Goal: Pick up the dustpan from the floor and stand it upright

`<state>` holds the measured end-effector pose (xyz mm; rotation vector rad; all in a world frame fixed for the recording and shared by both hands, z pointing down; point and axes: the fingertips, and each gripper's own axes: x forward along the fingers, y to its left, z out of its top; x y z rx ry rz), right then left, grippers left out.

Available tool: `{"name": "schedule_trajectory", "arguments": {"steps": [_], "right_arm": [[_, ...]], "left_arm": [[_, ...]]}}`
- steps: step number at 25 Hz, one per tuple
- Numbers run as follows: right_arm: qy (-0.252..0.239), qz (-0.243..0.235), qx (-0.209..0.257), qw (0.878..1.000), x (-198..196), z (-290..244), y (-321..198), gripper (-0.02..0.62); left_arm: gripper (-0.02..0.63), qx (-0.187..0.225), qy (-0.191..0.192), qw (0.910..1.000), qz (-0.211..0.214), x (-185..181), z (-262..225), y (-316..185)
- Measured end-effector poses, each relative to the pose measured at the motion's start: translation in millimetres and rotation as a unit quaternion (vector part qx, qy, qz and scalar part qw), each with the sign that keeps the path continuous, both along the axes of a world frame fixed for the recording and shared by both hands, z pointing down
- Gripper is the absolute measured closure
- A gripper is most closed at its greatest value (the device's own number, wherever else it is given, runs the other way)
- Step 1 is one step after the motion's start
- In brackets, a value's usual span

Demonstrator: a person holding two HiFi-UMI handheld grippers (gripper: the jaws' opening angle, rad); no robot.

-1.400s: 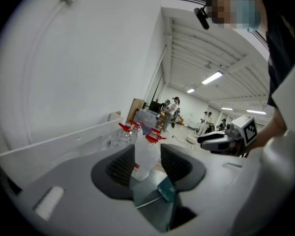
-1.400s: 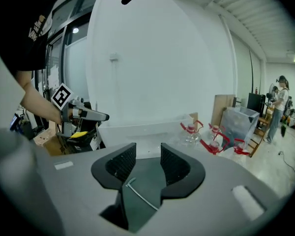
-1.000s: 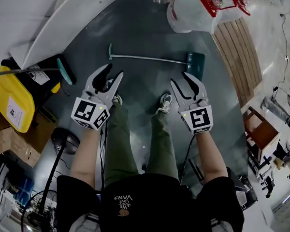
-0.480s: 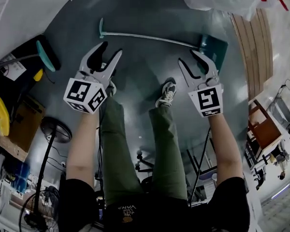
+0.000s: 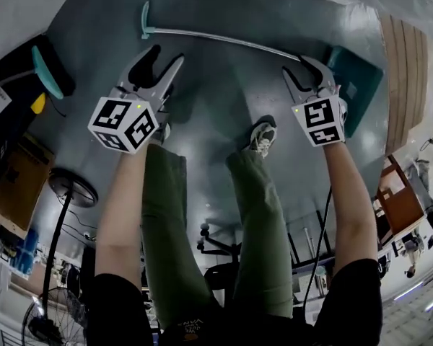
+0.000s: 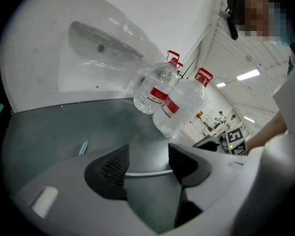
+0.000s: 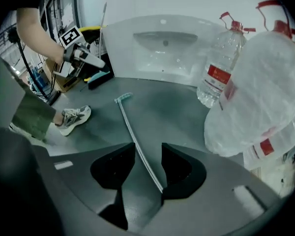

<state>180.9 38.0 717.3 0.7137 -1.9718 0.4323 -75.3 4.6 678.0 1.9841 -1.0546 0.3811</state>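
Down on the grey floor (image 5: 224,99), the dustpan (image 5: 357,85) lay flat. Its long metal handle (image 5: 224,40) stretched across in front of us toward a teal end grip (image 5: 144,19). We held the left gripper (image 5: 161,60) low near the grip end. Its jaws had just been opening and stood wide apart with nothing clamped. Its own camera showed the handle (image 6: 147,172) only as a thin silver line across the gap beyond the pads. We held the right gripper (image 5: 303,69) just beside the teal pan, jaws also parted. The handle (image 7: 135,136) ran up between them, close by the right-hand pad (image 7: 179,168), without either pad pressing on it. Our sneaker (image 5: 262,137) stood between the two grippers. Beyond the dustpan stood large water bottles (image 7: 221,68), a clear plastic bag (image 7: 265,107) and a white basin (image 7: 162,43).
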Motion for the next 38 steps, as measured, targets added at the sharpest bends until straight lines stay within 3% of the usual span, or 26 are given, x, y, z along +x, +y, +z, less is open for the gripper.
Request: {"name": "schedule_trajectory", "arguments": {"steps": [12, 20, 22, 24, 30, 34, 38], "right_arm": [[0.088, -0.077, -0.073, 0.99, 27.6, 144.9, 29.0, 0.451], [0.121, -0.132, -0.082, 0.98, 27.9, 192.5, 35.6, 0.453], [0.124, -0.134, -0.082, 0.98, 28.3, 197.0, 35.3, 0.453], [0.128, -0.142, -0.079, 0.978, 29.5, 197.6, 35.2, 0.499], [0.136, -0.167, -0.063, 0.974, 24.7, 176.2, 33.2, 0.509], [0.116, -0.174, -0.053, 0.976, 6.3, 149.1, 39.0, 0.514], [0.103, -0.166, -0.044, 0.98, -9.7, 122.1, 39.9, 0.517]], "left_arm": [[0.311, -0.08, 0.008, 0.9953, -0.054, -8.4, 127.2, 14.5], [0.304, -0.125, 0.032, 0.9881, -0.084, 1.6, 174.7, 18.0], [0.304, -0.131, 0.04, 0.9864, -0.09, 3.8, 178.0, 19.2], [0.304, -0.14, 0.045, 0.9846, -0.095, 4.3, 180.1, 21.0], [0.288, -0.153, 0.065, 0.9784, -0.122, -4.5, 165.2, 14.3], [0.282, -0.13, 0.07, 0.9811, -0.125, -15.0, 127.1, 8.5], [0.282, -0.099, 0.109, 0.9768, -0.155, -25.6, 74.0, -10.1]]}}
